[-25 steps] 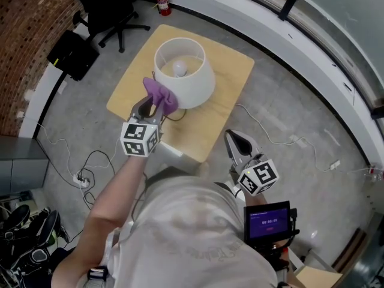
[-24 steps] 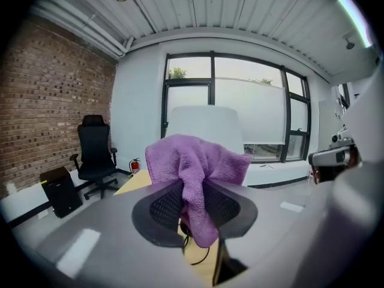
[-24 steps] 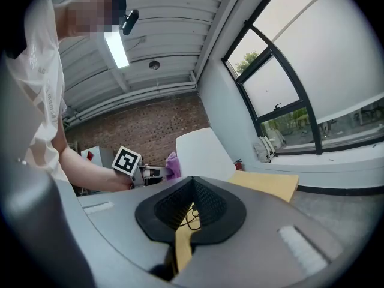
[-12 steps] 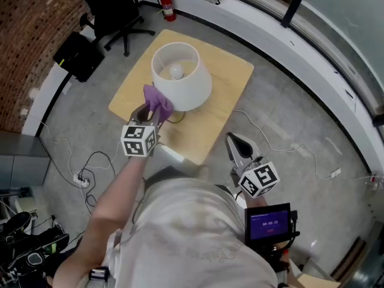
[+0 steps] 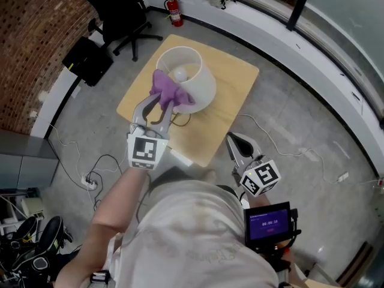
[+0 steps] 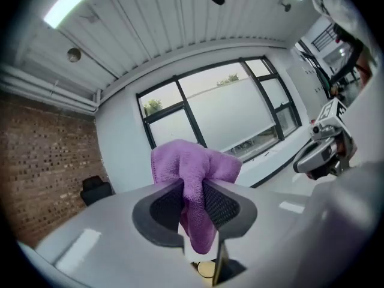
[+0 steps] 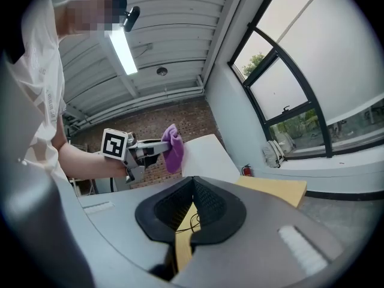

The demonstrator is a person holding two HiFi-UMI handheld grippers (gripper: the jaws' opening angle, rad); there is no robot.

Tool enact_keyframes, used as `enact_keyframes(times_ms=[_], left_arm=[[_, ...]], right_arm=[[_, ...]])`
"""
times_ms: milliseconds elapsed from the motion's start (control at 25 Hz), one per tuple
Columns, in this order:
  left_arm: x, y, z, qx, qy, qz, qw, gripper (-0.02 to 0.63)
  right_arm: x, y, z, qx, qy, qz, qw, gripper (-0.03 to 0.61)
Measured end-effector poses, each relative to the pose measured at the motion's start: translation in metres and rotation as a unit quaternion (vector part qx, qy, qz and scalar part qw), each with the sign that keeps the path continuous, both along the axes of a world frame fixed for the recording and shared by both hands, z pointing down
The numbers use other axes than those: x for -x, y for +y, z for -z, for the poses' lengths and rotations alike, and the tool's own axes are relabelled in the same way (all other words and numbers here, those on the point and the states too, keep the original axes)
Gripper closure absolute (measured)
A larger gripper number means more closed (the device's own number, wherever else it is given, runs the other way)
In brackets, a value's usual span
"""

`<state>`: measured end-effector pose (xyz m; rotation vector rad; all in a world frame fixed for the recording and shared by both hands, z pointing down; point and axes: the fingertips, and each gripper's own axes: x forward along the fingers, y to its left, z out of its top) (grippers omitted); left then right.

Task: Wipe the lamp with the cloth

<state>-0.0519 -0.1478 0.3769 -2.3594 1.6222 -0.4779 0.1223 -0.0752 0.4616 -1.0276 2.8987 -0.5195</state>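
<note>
The lamp's white shade [image 5: 201,86] stands on a small wooden table [image 5: 231,101], with the bulb [image 5: 180,72] showing inside it. My left gripper [image 5: 161,102] is shut on a purple cloth [image 5: 170,92], which it holds against the shade's near left rim. In the left gripper view the cloth [image 6: 193,173] bunches out above the jaws of the left gripper [image 6: 195,192]. From the right gripper view, the cloth [image 7: 173,147] sits by the shade's [image 7: 207,155] upper edge. My right gripper [image 5: 237,141] hangs back beside my body, shut and empty [image 7: 193,182].
A black office chair [image 5: 123,11], a fire extinguisher [image 5: 174,12] and a black case [image 5: 90,62] stand past the table. Cables [image 5: 90,179] trail over the grey floor on both sides. A small screen [image 5: 270,224] hangs at my waist.
My left gripper has risen with the cloth, from the shade's lower near side up to its rim. The right gripper has stayed where it was.
</note>
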Motion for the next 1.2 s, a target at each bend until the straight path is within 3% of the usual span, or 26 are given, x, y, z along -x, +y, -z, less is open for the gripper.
enact_keyframes(times_ms=[160, 360, 840, 1080, 1200], left_arm=[[-0.006, -0.013, -0.022, 0.019, -0.064, 0.009, 0.9977, 0.526], [-0.013, -0.016, -0.047, 0.036, -0.118, -0.001, 0.9924, 0.526], [-0.029, -0.01, -0.119, 0.087, -0.192, -0.058, 0.9758, 0.528], [-0.035, 0.007, -0.165, 0.142, -0.202, -0.081, 0.9657, 0.528], [-0.038, 0.012, -0.151, 0.152, -0.191, -0.091, 0.9656, 0.528]], right_arm=[[0.002, -0.002, 0.002, -0.001, -0.005, -0.002, 1.0, 0.565], [-0.005, 0.0, -0.004, 0.007, -0.004, -0.013, 1.0, 0.565], [-0.025, -0.008, -0.012, 0.017, -0.006, -0.052, 0.999, 0.563], [-0.038, -0.006, -0.022, 0.024, -0.003, -0.066, 0.998, 0.563], [-0.035, -0.009, -0.019, 0.021, -0.008, -0.066, 0.998, 0.563]])
